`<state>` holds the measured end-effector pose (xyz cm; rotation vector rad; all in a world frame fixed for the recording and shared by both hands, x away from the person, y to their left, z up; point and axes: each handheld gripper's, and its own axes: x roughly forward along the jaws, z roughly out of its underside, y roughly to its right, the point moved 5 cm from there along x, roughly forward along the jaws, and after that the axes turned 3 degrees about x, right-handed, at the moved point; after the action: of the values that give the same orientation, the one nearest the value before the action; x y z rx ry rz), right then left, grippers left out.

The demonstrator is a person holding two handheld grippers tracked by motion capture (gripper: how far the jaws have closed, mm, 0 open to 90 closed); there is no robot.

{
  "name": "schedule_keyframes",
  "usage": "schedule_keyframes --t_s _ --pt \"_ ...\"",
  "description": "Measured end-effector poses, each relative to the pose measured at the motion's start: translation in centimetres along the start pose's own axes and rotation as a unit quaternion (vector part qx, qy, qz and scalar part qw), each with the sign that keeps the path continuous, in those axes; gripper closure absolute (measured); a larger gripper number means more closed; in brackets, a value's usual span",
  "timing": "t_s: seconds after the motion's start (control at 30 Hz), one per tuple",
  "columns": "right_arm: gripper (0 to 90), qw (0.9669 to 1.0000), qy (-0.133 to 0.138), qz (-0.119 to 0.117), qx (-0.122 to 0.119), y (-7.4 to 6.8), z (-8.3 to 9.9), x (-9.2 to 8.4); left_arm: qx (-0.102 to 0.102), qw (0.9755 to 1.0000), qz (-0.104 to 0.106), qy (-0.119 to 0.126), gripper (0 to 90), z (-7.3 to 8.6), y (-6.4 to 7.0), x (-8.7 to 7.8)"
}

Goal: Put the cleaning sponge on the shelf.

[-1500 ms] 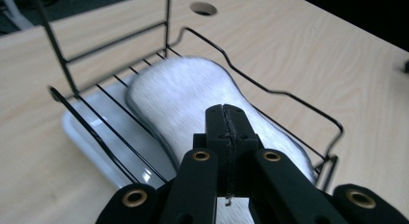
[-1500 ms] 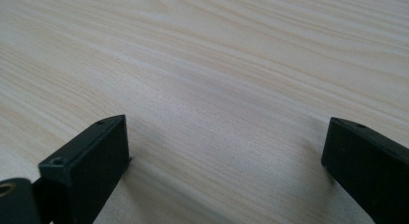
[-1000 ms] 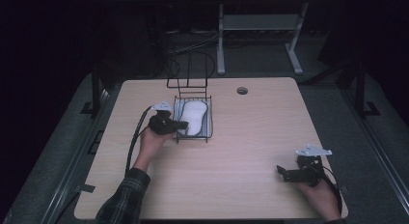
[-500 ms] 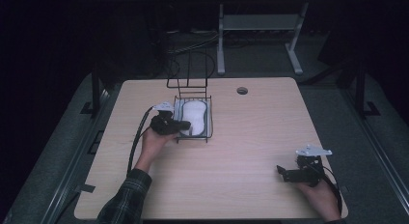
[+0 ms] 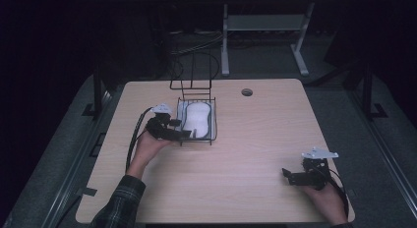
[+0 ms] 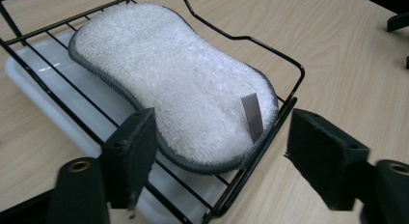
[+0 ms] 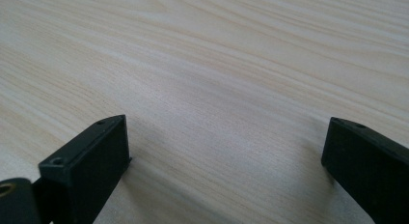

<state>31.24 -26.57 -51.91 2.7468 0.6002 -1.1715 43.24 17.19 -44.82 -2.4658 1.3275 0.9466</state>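
A white fluffy sponge (image 5: 196, 116) with a grey rim lies in a black wire rack (image 5: 214, 121) at the middle left of the table. In the left gripper view the sponge (image 6: 169, 74) rests on the rack's wires (image 6: 289, 69), over a white tray (image 6: 43, 84). My left gripper (image 5: 184, 133) is at the rack's near left corner. Its jaws have just been opening and now stand wide. The sponge's near end and the rack corner lie between them, untouched (image 6: 219, 137). My right gripper (image 5: 287, 176) rests near the table's front right, open over bare wood (image 7: 226, 137).
A tall wire loop (image 5: 192, 71) rises at the rack's far end. A round cable hole (image 5: 247, 92) sits in the tabletop (image 5: 255, 139) behind the rack. A metal stand (image 5: 265, 36) is on the dark floor beyond the table.
The left gripper's jaws have spread apart at the rack's corner. Both hands stay about where they were.
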Motion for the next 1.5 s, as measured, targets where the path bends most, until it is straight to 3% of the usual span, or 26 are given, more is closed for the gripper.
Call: schedule_keyframes --t_s 0.13,0.43,0.73,1.0,1.17,1.5 --pt "2.4 1.0 0.0 0.0 0.0 0.0 0.0 0.0 0.001 0.9998 -0.019 -0.01 14.2 0.7 0.2 -0.7" --pt "2.4 1.0 0.0 0.0 0.0 0.0 0.0 0.0 0.0 0.9985 -0.051 -0.017 12.9 2.1 0.8 -2.8" --pt "2.4 1.0 0.0 0.0 0.0 0.0 0.0 0.0 0.005 0.9976 -0.066 -0.02 12.9 4.0 1.8 -5.0" --pt "2.4 1.0 0.0 0.0 0.0 0.0 0.0 0.0 0.015 0.996 -0.08 -0.039 13.0 6.1 3.1 -6.3" --pt "2.4 1.0 0.0 0.0 0.0 0.0 0.0 0.0 0.01 0.9955 -0.085 -0.041 13.0 7.3 3.9 -7.1" --pt "2.4 1.0 0.0 0.001 0.001 0.0 0.0 0.0 0.007 0.9948 -0.084 -0.056 13.0 11.1 6.3 -8.3"
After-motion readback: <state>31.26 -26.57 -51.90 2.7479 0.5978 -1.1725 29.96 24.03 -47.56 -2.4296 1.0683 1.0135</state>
